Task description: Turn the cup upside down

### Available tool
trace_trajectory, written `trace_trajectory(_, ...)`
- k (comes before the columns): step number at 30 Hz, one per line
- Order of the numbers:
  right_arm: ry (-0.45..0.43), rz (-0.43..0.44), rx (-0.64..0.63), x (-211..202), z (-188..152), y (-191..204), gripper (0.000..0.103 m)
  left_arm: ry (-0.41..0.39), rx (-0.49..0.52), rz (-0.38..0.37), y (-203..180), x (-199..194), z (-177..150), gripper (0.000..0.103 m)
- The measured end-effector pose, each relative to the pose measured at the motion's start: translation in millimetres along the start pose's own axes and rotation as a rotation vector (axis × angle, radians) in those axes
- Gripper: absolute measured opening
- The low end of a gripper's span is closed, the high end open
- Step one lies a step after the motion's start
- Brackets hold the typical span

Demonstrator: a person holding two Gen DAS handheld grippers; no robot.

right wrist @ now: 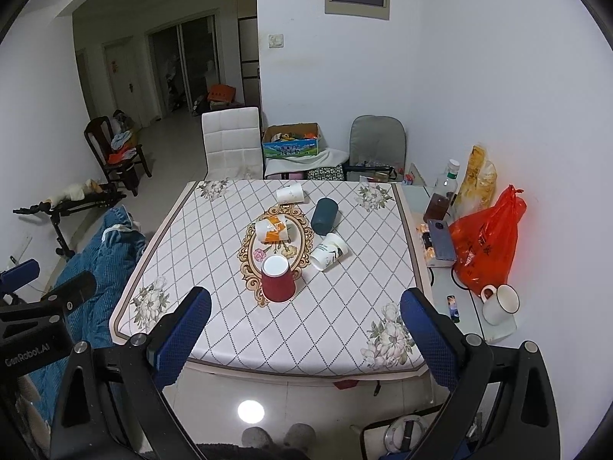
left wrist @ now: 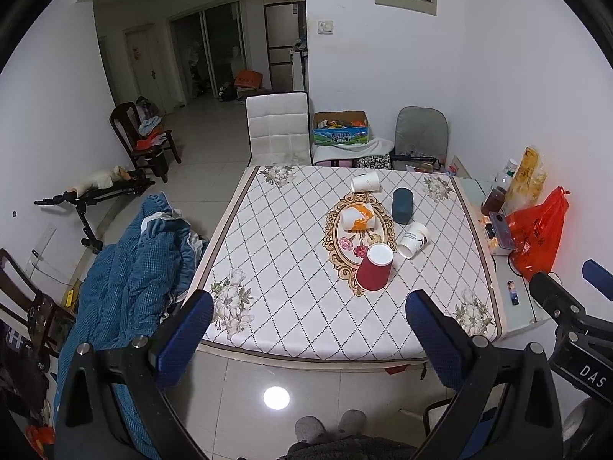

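Observation:
Several cups sit on the patterned table [left wrist: 291, 306] [right wrist: 230, 329]. A red cup [left wrist: 374, 273] [right wrist: 277, 280] stands upside down nearest me. A white and orange cup [left wrist: 357, 218] [right wrist: 272, 230], a white printed cup [left wrist: 412, 240] [right wrist: 328, 252] and a plain white cup [left wrist: 364, 183] [right wrist: 290, 194] lie on their sides. A dark teal cup [left wrist: 402, 205] [right wrist: 324, 216] stands, slightly tilted. My left gripper [left wrist: 310, 322] and right gripper [right wrist: 306, 322] are open and empty, held back above the table's near edge.
A side shelf [right wrist: 459, 291] at the right holds an orange bag [right wrist: 486, 241], bottles [right wrist: 444, 191], a phone [right wrist: 440, 239] and a white mug [right wrist: 500, 303]. A blue blanket [left wrist: 126, 280] lies left of the table. A white chair [left wrist: 277, 128] stands behind it.

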State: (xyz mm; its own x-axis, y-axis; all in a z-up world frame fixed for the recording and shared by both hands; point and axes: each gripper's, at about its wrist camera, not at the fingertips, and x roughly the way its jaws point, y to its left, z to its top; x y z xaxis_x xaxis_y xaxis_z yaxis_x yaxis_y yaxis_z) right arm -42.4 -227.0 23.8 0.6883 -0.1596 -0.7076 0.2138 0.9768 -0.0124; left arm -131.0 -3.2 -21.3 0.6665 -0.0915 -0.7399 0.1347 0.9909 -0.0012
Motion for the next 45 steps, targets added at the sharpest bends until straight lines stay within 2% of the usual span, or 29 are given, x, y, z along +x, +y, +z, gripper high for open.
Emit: trace_trajectory(45, 0.002, 0.008, -0.011, -1.6, -0.1, -4.3, 0.101, 0.0, -0.012, -0.005, -9.7, -1.6, 0.3, 0.103)
